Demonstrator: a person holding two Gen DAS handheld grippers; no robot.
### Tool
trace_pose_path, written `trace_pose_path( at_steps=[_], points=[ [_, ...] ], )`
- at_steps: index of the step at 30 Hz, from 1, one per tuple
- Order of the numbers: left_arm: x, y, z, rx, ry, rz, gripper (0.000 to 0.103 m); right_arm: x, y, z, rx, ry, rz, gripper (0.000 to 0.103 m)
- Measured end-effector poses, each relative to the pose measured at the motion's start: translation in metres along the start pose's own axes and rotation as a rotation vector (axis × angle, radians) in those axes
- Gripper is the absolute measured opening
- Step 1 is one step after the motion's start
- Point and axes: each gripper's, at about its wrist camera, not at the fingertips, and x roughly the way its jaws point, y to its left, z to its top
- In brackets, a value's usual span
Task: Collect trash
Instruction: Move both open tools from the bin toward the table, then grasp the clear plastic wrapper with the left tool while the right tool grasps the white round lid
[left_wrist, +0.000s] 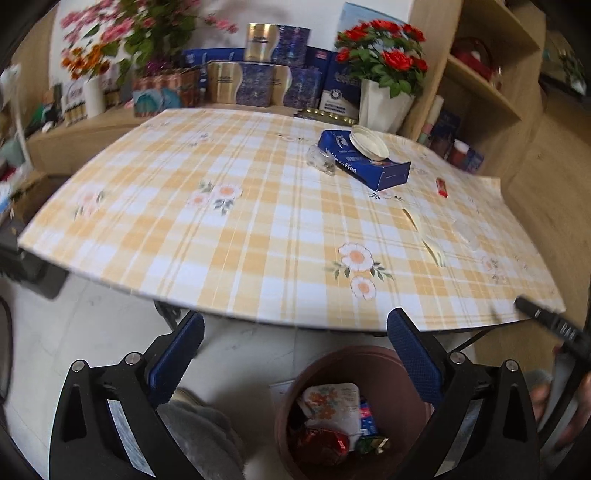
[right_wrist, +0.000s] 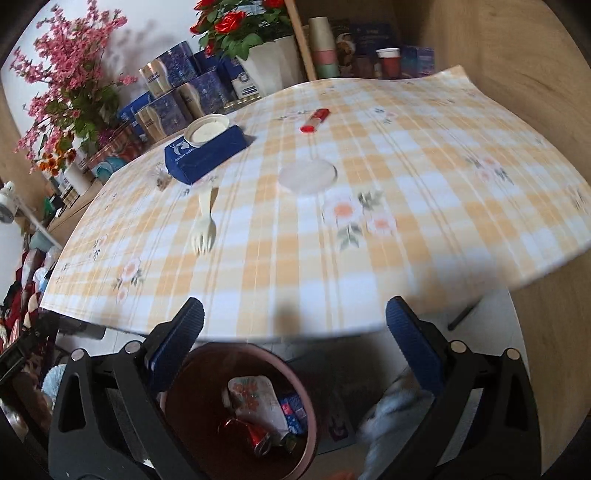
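Note:
Both grippers hover in front of the table, above a brown bin (left_wrist: 373, 360) (right_wrist: 207, 363) on the floor that holds a floral wrapper, a crushed red can and other scraps. My left gripper (left_wrist: 295, 325) is open and empty. My right gripper (right_wrist: 294, 317) is open and empty. On the checked tablecloth (left_wrist: 221, 229) (right_wrist: 406, 184) lie a blue coffee box (left_wrist: 384, 173) (right_wrist: 214, 155) with a white lid (left_wrist: 369, 142) (right_wrist: 206, 128) on it, a crumpled clear wrapper (left_wrist: 320, 158), a red wrapper (left_wrist: 441, 187) (right_wrist: 314, 120), a white plastic fork (left_wrist: 424, 236) (right_wrist: 204, 221) and a clear round lid (right_wrist: 308, 176).
Blue and gold tins (left_wrist: 258, 74) (right_wrist: 173, 92), a red flower pot (left_wrist: 384, 92) (right_wrist: 269, 55) and pink flowers (right_wrist: 62, 85) stand behind the table. A wooden shelf (left_wrist: 480, 81) with cups is at the right. Grey slippers (left_wrist: 199, 432) are on the white floor by the bin.

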Motion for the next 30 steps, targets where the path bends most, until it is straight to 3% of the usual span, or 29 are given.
trace_pose_path(
  at_steps=[4,10,16,22,25,26,30],
  points=[
    [0.011,-0.001,0.026,0.004,-0.001,-0.019,0.097,0.028,-0.002,0.035,-0.107,0.135,-0.034,0.097],
    [0.030,-0.008,0.072,0.068,-0.061,0.027,0.097,0.061,0.002,0.084,-0.313,0.110,-0.105,0.097],
    [0.057,-0.018,0.114,0.110,-0.076,0.038,0.097,0.108,0.002,0.113,-0.329,0.203,-0.101,0.095],
    [0.079,-0.018,0.142,0.095,-0.073,0.008,0.097,0.131,0.005,0.118,-0.303,0.261,-0.082,0.082],
    [0.096,-0.015,0.150,0.082,-0.023,-0.009,0.097,0.131,0.008,0.118,-0.318,0.251,-0.074,0.072],
    [0.104,-0.013,0.153,0.063,0.016,-0.050,0.097,0.131,0.009,0.119,-0.324,0.249,-0.068,0.069],
    [0.130,-0.007,0.158,0.003,0.118,-0.050,0.097,0.130,0.015,0.121,-0.336,0.242,-0.048,0.067]
  ],
)
